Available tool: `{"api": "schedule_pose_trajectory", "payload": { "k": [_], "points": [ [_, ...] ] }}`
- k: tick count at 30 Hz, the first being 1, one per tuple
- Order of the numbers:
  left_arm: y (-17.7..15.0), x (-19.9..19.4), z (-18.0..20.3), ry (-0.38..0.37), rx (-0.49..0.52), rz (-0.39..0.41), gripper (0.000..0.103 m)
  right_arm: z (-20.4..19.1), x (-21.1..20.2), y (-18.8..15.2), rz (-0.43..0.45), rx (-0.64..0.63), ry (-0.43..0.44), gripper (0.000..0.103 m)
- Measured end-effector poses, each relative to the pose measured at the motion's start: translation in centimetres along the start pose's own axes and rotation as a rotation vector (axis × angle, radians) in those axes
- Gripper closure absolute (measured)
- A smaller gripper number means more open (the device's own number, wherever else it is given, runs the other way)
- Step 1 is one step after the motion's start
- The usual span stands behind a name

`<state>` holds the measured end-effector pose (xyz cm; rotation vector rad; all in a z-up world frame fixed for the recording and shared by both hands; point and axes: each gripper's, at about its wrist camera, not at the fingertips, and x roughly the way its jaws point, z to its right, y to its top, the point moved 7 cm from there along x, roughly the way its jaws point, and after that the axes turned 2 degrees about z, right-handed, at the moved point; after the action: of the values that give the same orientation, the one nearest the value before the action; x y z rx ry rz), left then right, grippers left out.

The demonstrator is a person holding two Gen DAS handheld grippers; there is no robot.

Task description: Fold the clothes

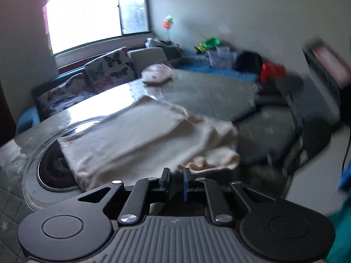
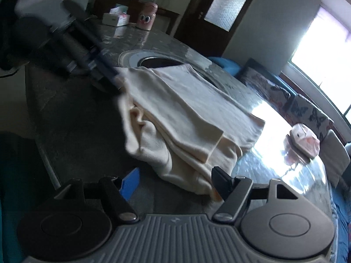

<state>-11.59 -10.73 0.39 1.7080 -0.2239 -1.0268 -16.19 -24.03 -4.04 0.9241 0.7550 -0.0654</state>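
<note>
Cloth first: the cream garment [image 1: 144, 135] lies partly folded on the glossy table [image 1: 197, 92], covering part of a round inset. It looks light, soft and floppy (likely to slide on the slick top). The left gripper [image 1: 176, 176] has its fingers nearly together at the rumpled near edge; whether fabric is pinched I cannot tell. The right gripper [image 2: 175, 179] stands wide apart by a hem corner. Doubled edges look the surest hold.
</note>
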Motion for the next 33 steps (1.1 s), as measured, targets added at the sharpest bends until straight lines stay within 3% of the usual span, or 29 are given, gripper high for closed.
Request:
{"api": "schedule_pose_trajectory", "payload": {
  "k": [5, 10, 12, 13, 17, 19, 21, 31, 32, 33],
  "points": [
    [1.9, 1.3, -2.7, -0.031, -0.111, 0.015, 0.091, 0.2, 1.1, 1.4, 0.060, 0.004, 0.014, 0.032],
    [1.5, 1.6, -3.0, -0.050, -0.119, -0.004, 0.090, 0.9, 3.0, 2.6, 0.072, 0.057, 0.064, 0.058],
    [1.1, 1.5, -2.9, -0.054, -0.111, -0.009, 0.089, 1.1, 3.6, 2.9, 0.064, 0.085, 0.100, 0.079],
    [0.9, 1.3, -2.8, -0.051, -0.110, -0.013, 0.086, 1.2, 3.8, 3.0, 0.060, 0.102, 0.120, 0.083],
    [-0.5, 0.2, -2.6, -0.038, -0.093, -0.021, 0.078, 1.8, 4.1, 3.5, 0.045, 0.159, 0.154, 0.087],
    [-1.3, -0.3, -2.4, -0.020, -0.070, -0.029, 0.060, 2.2, 4.1, 3.6, 0.037, 0.190, 0.164, 0.088],
    [-2.2, -0.7, -2.1, 0.007, -0.039, -0.039, 0.053, 2.5, 4.2, 3.8, 0.036, 0.211, 0.167, 0.088],
    [-3.8, 0.5, -2.0, 0.139, 0.160, -0.056, 0.051, 2.9, 4.5, 4.4, 0.024, 0.271, 0.152, 0.092],
    [-3.9, 0.7, -2.1, 0.140, 0.176, -0.059, 0.051, 2.9, 4.4, 4.4, 0.026, 0.275, 0.146, 0.092],
    [-4.0, 0.8, -2.2, 0.138, 0.190, -0.062, 0.061, 2.9, 4.4, 4.4, 0.028, 0.277, 0.138, 0.093]
  ]
}}
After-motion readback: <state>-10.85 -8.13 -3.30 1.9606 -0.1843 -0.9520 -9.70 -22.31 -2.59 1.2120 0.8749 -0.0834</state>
